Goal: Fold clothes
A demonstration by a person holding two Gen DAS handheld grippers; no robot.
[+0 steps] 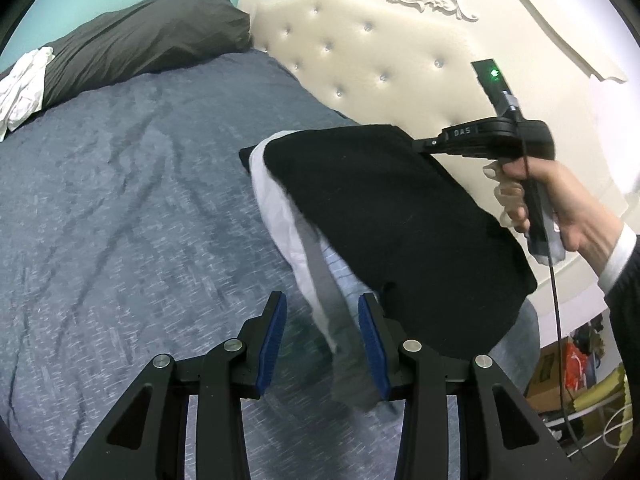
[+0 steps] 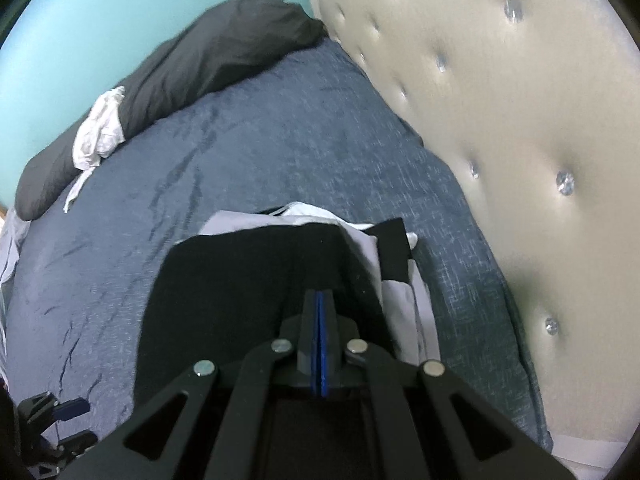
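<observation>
A black garment (image 1: pixel 380 220) with a white and pale grey lining hangs lifted above the blue-grey bedspread (image 1: pixel 120 200). My right gripper (image 1: pixel 418 146), held by a hand (image 1: pixel 560 200), is shut on the garment's upper edge. In the right wrist view the black garment (image 2: pixel 224 280) drapes forward from that shut right gripper (image 2: pixel 320 296). My left gripper (image 1: pixel 323 320) stands open low beside the garment. A blurred grey strip of lining (image 1: pixel 328 304) dangles between its blue pads (image 1: pixel 276 336) without being pinched. That open left gripper (image 2: pixel 86 422) also shows at the bottom left corner.
A dark grey pillow (image 1: pixel 152 36) lies along the far side of the bed with a crumpled white cloth (image 1: pixel 24 84) against it. A cream tufted headboard (image 1: pixel 360 52) rises on the right. Boxes and cables (image 1: pixel 560 372) sit on the floor beyond the bed's corner.
</observation>
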